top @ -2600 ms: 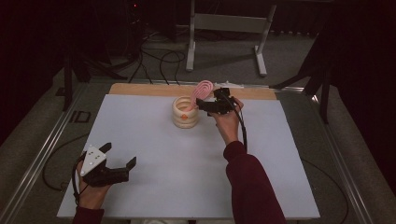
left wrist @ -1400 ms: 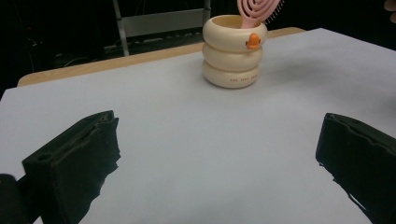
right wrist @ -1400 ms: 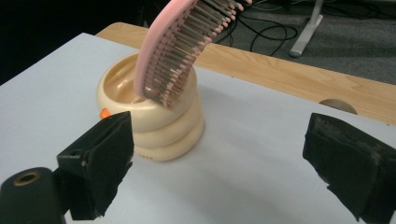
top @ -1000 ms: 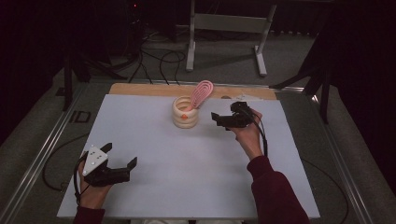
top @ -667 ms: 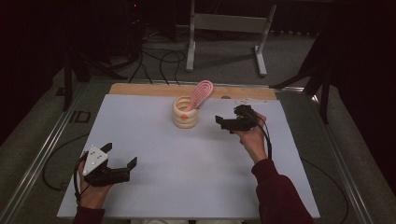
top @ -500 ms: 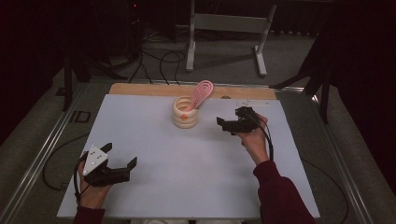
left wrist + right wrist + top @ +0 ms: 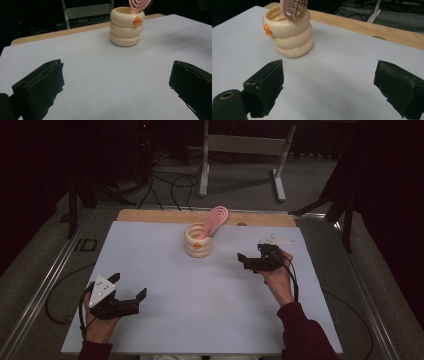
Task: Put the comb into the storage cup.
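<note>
A cream cup (image 7: 198,241) built of three stacked rings, with a small orange beak on it, stands at the far middle of the white table top (image 7: 200,310). A pink hairbrush (image 7: 216,220) leans upright inside it, head up. My right gripper (image 7: 242,261) hovers open to the right of the cup, nothing between its jaws. In the right gripper view, the cup (image 7: 289,35) and the brush (image 7: 293,7) lie ahead to the left of the gripper (image 7: 329,85). My left gripper (image 7: 130,285) rests open at the near left; in the left gripper view the cup (image 7: 127,30) stands far ahead.
A wooden strip (image 7: 150,215) runs along the table's far edge. Behind the table, a metal stand (image 7: 240,150) and loose cables (image 7: 165,185) sit on the floor. Metal rails (image 7: 45,285) border the table's sides.
My right gripper has drawn back from the cup's rim, rightward and toward the person, leaving the brush standing in the cup. The left gripper has stayed put.
</note>
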Action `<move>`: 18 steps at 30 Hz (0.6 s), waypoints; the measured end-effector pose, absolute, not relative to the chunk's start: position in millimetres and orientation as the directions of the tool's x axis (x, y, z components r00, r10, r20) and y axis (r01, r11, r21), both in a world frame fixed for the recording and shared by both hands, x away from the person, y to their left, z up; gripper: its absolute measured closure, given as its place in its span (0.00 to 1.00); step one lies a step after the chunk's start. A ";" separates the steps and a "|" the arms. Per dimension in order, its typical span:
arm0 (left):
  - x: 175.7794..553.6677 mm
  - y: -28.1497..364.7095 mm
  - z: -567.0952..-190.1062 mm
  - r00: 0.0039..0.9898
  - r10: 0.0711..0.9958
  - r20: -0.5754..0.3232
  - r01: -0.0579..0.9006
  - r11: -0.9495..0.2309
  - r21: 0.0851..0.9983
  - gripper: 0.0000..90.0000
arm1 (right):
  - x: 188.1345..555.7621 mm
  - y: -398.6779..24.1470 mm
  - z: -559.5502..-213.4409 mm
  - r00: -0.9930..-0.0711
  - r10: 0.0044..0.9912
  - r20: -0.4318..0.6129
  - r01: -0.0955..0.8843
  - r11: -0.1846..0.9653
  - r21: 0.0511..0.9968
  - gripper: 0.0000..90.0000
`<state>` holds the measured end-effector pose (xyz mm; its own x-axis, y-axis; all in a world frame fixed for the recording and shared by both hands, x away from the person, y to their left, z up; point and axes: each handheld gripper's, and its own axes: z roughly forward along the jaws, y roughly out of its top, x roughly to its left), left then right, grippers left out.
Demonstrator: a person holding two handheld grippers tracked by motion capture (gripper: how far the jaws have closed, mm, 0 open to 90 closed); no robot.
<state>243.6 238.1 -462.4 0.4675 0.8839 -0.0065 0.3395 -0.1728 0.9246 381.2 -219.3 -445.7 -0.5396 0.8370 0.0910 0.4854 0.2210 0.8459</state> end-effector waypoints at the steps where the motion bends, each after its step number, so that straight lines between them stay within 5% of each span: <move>1: 243.7 238.4 -462.4 0.467 0.884 -0.007 0.341 -0.173 0.924 0.00 | 379.9 -219.8 -446.4 -0.538 0.838 0.090 0.487 0.222 0.845 0.10; 18: 245.9 240.3 -460.2 0.466 0.885 -0.010 0.336 -0.166 0.927 0.00 | 367.0 -225.5 -456.2 -0.544 0.837 0.062 0.478 0.249 0.842 0.10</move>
